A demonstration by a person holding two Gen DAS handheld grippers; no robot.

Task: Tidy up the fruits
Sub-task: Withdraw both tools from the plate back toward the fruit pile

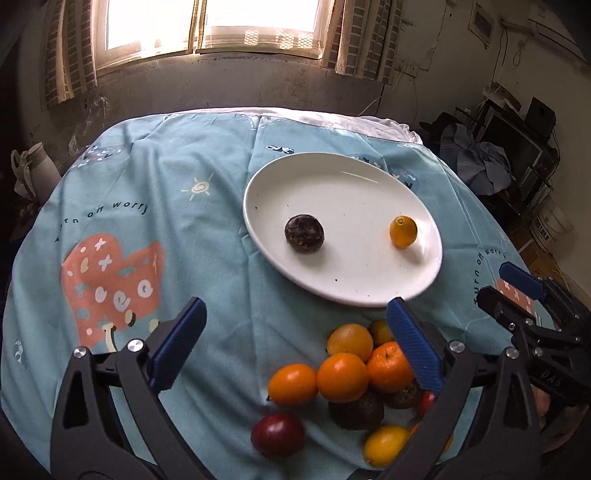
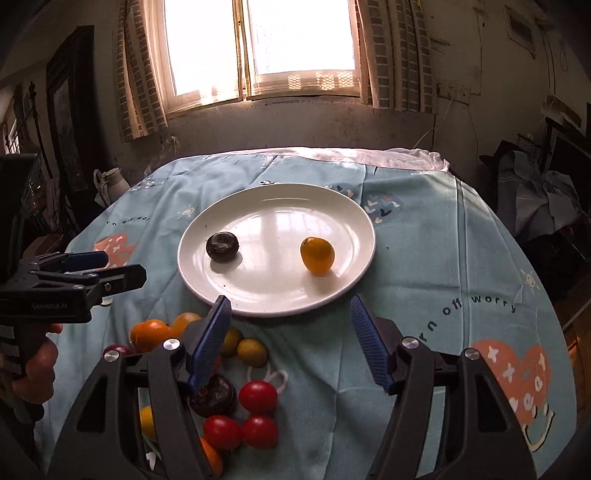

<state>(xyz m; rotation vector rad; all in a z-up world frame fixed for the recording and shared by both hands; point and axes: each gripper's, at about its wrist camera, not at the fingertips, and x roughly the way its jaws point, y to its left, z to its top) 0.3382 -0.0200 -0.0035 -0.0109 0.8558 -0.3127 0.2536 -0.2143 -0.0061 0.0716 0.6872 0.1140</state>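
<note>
A white oval plate (image 1: 369, 291) (image 2: 273, 308) lies on the blue tablecloth. On it sit a dark brown fruit (image 1: 304, 234) (image 2: 222, 247) and a small orange fruit (image 1: 403, 231) (image 2: 317, 255). A pile of loose fruit lies in front of the plate: oranges (image 1: 342, 376) (image 2: 151, 334), a red fruit (image 1: 277, 434), yellow ones (image 1: 385, 444) (image 2: 252, 352), red tomatoes (image 2: 258, 396) and a dark fruit (image 2: 214, 396). My left gripper (image 1: 295, 347) (image 2: 122, 267) is open and empty above the pile's left side. My right gripper (image 2: 290, 339) (image 1: 498, 280) is open and empty above the pile's right side.
The blue patterned tablecloth (image 1: 166, 229) (image 2: 443, 258) covers a round table. A grey wall with a window (image 1: 210, 26) stands behind it. A white jug (image 1: 33, 166) sits off the left edge. Cluttered shelves and cloth (image 1: 491, 162) stand at the right.
</note>
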